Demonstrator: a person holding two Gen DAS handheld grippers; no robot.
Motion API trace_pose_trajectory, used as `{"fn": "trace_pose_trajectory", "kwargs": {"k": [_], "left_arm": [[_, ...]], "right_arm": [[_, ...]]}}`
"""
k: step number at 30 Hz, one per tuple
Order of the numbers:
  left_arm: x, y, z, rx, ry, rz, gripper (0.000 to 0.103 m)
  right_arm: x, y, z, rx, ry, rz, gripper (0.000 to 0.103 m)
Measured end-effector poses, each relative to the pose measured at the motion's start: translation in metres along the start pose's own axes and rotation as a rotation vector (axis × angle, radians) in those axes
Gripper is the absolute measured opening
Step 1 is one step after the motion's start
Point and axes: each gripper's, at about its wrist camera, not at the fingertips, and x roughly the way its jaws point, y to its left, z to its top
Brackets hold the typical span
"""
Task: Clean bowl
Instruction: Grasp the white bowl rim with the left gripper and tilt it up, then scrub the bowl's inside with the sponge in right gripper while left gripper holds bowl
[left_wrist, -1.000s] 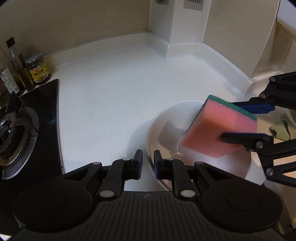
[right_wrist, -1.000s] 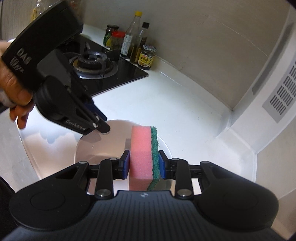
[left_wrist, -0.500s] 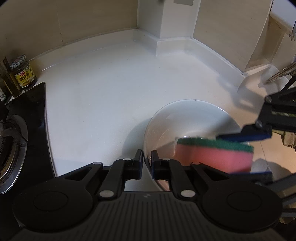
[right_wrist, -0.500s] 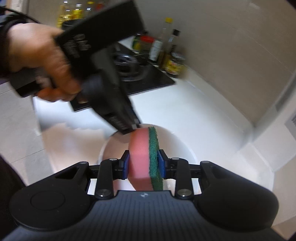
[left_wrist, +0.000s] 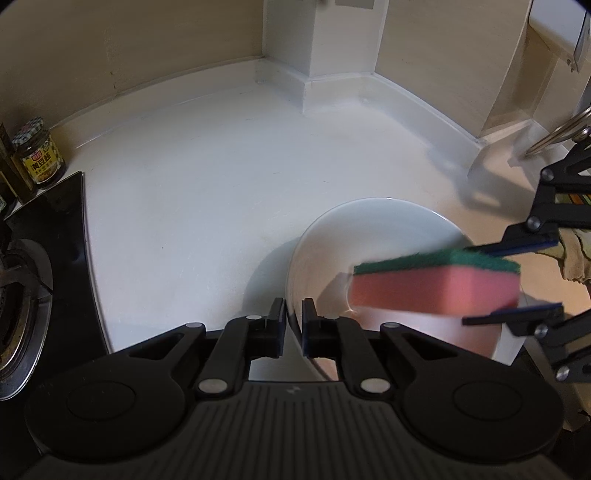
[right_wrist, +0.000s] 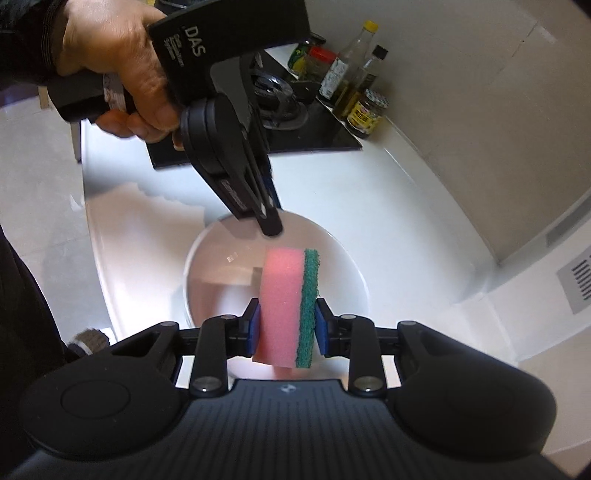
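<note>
Since a moment ago the sponge (right_wrist: 288, 306), pinched by the right gripper (right_wrist: 286, 328), has swung flat over the glazed, likely slippery bowl (left_wrist: 369, 236) on the counter (left_wrist: 207, 192), its rim clamped by the left gripper (left_wrist: 293, 325).

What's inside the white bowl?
Over the white bowl, the right gripper holds a pink and green sponge. The bowl's visible inside looks bare; the part under the sponge is hidden.
</note>
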Motion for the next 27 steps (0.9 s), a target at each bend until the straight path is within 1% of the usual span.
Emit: {"fn": "trace_pose_trajectory", "kwargs": {"k": [2,4,6,8,9,17,19,21,24,25,27], "left_arm": [[0.0,-0.001,0.001,0.006,0.002,0.004,0.007],[0.0,-0.001,0.002,0.01,0.004,0.008,0.007],[0.0,-0.002,0.002,0.013,0.004,0.006,0.007],[0.001,-0.002,0.002,0.017,0.003,-0.001,0.007],[0.001,-0.003,0.002,0.02,0.003,-0.004,0.007],[0.003,-0.005,0.003,0.032,-0.006,-0.017,0.005],[0.005,-0.006,0.006,0.05,-0.006,-0.016,0.005],[0.009,-0.005,0.012,0.08,0.001,-0.029,0.004],[0.013,-0.001,0.02,0.097,0.019,-0.062,0.004],[0.013,-0.001,0.021,0.097,0.026,-0.063,0.004],[0.011,-0.001,0.019,0.061,0.051,-0.041,0.006]], "right_arm": [[0.005,0.002,0.005,-0.028,-0.01,0.02,0.025],[0.001,0.009,0.01,-0.075,-0.037,0.081,0.025],[-0.004,0.013,0.011,-0.113,-0.042,0.113,0.025],[-0.01,0.014,0.01,-0.117,-0.044,0.155,0.025],[-0.011,0.015,0.009,-0.122,-0.044,0.16,0.025],[-0.012,0.027,0.007,-0.187,-0.028,0.122,0.025],[-0.012,0.03,0.007,-0.203,-0.024,0.112,0.025],[-0.012,0.034,0.007,-0.22,-0.021,0.103,0.025],[-0.012,0.036,0.005,-0.241,-0.009,0.08,0.025],[-0.011,0.036,0.004,-0.239,-0.007,0.078,0.025],[-0.011,0.035,0.004,-0.228,-0.008,0.079,0.025]]}}
